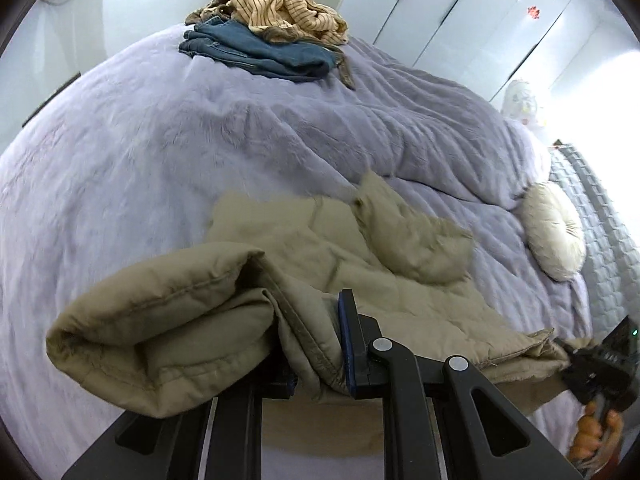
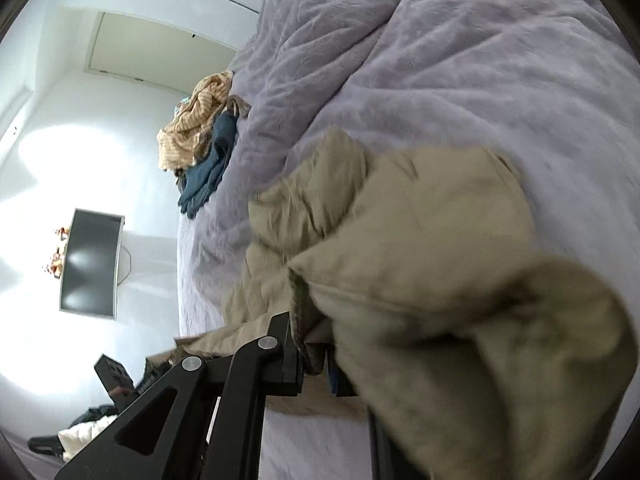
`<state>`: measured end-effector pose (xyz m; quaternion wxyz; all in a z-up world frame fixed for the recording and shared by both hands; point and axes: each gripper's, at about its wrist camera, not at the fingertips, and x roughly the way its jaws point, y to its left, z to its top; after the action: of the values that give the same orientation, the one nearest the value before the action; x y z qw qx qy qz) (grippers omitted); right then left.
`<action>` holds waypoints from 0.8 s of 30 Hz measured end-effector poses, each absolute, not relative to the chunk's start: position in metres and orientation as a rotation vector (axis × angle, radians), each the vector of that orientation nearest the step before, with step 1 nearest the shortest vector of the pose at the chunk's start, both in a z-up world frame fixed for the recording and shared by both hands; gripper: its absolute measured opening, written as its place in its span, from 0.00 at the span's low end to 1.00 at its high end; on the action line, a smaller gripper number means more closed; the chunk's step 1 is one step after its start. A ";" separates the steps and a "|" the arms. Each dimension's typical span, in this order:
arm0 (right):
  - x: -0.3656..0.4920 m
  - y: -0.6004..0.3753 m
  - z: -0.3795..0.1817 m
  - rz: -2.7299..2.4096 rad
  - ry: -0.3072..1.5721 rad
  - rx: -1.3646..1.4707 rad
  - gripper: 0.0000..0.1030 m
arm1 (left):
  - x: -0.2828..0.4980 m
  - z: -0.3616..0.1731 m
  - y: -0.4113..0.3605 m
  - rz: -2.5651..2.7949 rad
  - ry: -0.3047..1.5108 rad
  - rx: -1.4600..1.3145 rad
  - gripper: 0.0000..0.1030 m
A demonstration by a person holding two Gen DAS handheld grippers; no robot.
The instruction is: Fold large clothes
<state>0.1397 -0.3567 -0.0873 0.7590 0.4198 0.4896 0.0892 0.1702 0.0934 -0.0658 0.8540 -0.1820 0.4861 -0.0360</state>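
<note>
A large khaki padded jacket [image 1: 360,264] lies partly on the lilac bed cover [image 1: 160,152], its near edge lifted off the bed. My left gripper [image 1: 316,344] is shut on that edge; a thick fold hangs over its left finger. The right gripper [image 1: 576,356] shows at the lower right of the left wrist view, clamped on the other end of the same edge, held by a hand. In the right wrist view, my right gripper [image 2: 316,360] is shut on the khaki jacket [image 2: 420,240], and a bulky sleeve hides its right finger. That view is rolled sideways.
A pile with folded blue jeans [image 1: 260,48] and a striped tan top [image 1: 280,8] sits at the far end of the bed. A round cream cushion [image 1: 554,230] lies at the right. White wardrobe doors [image 1: 480,12] stand behind. A dark screen [image 2: 90,264] hangs on the wall.
</note>
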 end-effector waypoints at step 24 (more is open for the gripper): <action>0.209 -0.352 -0.162 0.030 1.055 0.864 0.53 | 0.250 -0.126 0.110 -0.199 1.001 -0.255 0.68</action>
<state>0.2088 -0.3516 -0.1616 0.7765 0.3991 0.4874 0.0137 0.2499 0.1103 -0.1255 0.8650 -0.1217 0.4775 -0.0948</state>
